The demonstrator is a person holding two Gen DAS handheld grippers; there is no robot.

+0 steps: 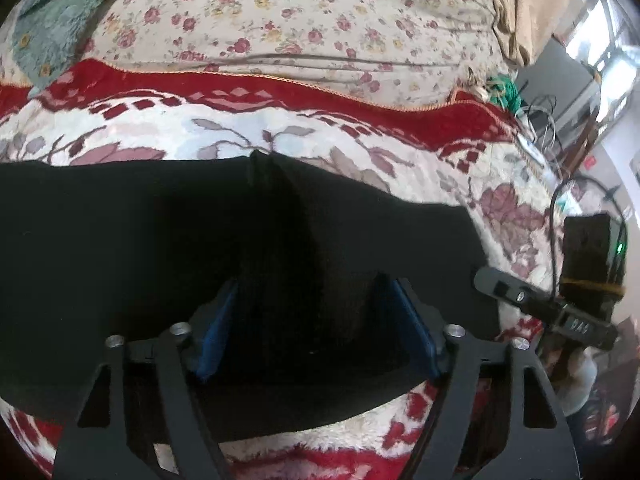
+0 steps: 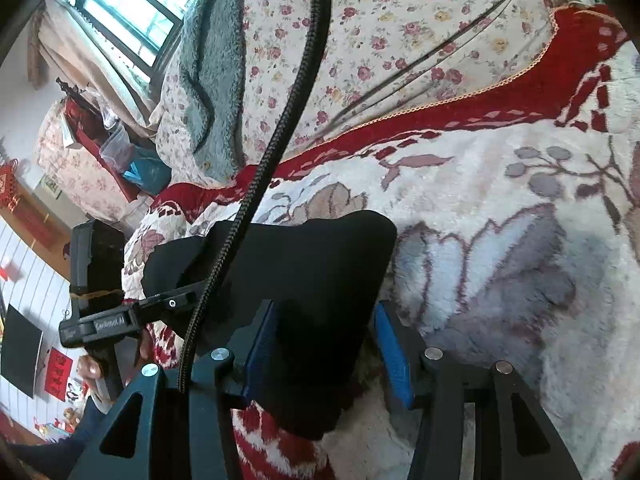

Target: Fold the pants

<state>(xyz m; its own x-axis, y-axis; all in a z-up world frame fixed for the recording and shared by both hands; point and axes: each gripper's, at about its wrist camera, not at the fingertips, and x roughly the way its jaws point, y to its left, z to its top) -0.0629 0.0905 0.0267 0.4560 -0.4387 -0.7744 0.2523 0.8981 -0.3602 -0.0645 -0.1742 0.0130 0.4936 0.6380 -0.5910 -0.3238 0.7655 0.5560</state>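
Black pants [image 1: 140,248] lie across a red and white plush blanket [image 1: 224,132] on the bed. In the left wrist view a raised fold of the pants stands between my left gripper's [image 1: 308,320] blue pads [image 1: 218,328], which are apart with the jaws open around it. In the right wrist view the end of the pants [image 2: 304,264] bunches up between my right gripper's [image 2: 324,344] blue pads [image 2: 394,356]. The jaws are open, with a gap on the right side. The other gripper [image 2: 100,320] shows at the left.
A floral quilt [image 1: 304,12] covers the bed behind the blanket, with a teal fleece [image 1: 60,12] at the far left. A braided black cable [image 2: 276,136] hangs across the right wrist view. Room clutter lies beyond the bed edge [image 2: 120,152].
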